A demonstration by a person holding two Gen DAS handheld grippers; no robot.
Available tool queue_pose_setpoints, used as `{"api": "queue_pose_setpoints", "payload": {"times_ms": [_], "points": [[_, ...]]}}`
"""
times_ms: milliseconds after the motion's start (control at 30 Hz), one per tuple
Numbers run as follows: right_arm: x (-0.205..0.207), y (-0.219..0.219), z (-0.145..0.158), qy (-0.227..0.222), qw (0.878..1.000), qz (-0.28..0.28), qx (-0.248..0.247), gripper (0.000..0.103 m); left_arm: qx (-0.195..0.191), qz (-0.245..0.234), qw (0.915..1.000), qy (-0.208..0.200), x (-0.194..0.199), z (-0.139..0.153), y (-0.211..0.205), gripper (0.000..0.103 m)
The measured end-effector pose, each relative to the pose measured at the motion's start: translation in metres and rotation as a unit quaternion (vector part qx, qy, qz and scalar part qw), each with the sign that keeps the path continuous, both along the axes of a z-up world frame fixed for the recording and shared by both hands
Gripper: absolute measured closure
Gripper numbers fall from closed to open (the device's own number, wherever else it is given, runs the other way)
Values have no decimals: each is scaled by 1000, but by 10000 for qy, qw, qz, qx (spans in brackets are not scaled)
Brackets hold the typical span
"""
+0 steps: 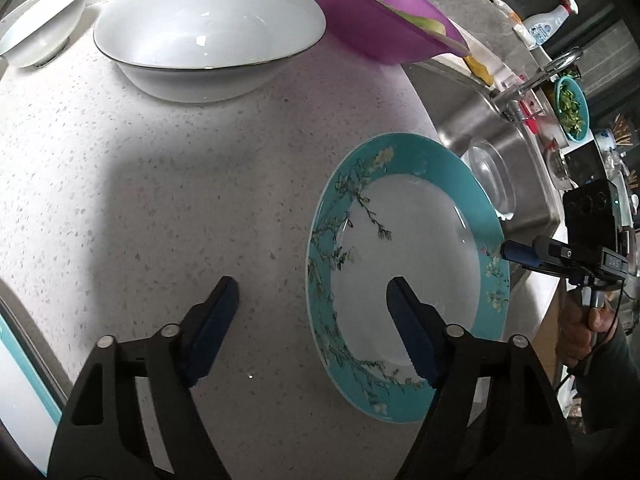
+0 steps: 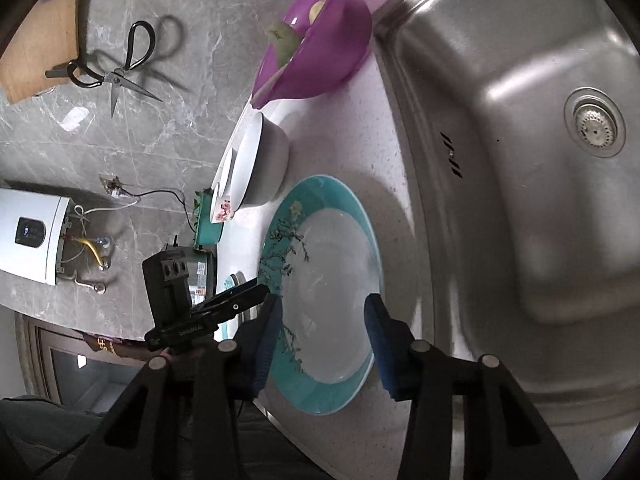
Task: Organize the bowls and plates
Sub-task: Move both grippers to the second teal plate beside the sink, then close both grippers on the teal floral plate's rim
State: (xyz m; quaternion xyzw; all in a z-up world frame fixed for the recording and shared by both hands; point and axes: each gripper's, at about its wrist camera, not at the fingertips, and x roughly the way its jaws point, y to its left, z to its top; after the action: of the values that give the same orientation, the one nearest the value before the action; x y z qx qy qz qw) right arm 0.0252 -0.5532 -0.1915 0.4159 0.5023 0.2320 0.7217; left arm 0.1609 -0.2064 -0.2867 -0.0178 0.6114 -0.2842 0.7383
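Though blurred, plate (image 2: 320,248) between right claw (image 2: 320,332).

Left tool (image 1: 312,300) hangs open-jawed beside the teal floral plate (image 1: 404,184).

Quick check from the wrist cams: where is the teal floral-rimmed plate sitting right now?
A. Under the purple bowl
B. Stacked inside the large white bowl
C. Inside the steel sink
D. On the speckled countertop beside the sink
D: the teal floral-rimmed plate lies flat on the speckled countertop, next to the steel sink, apart from the large white bowl.
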Motion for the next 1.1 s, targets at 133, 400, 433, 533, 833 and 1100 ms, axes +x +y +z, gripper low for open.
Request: {"api": "queue_pose_setpoints", "payload": {"times_ms": [133, 400, 433, 533, 833, 1100], "points": [[4, 1, -3, 3, 10000, 94, 5, 58, -53, -58, 9999, 98, 5, -3, -4, 47], [-9, -15, 1, -6, 10000, -55, -72, 61, -160, -188, 9995, 201, 5, 0, -7, 49], [-10, -16, 0, 26, 9999, -53, -94, 61, -176, -221, 9994, 207, 4, 0, -8, 49], [-11, -13, -6, 128, 9998, 43, -110, 62, -270, -254, 9990, 233, 1, 0, -11, 49], [-4, -5, -15, 261, 9992, 278, -105, 67, -291, -337, 9986, 297, 1, -5, -21, 71], [6, 2, -27, 410, 9978, 490, -170, 79, -279, -313, 9986, 319, 5, -6, -23, 77]]}}
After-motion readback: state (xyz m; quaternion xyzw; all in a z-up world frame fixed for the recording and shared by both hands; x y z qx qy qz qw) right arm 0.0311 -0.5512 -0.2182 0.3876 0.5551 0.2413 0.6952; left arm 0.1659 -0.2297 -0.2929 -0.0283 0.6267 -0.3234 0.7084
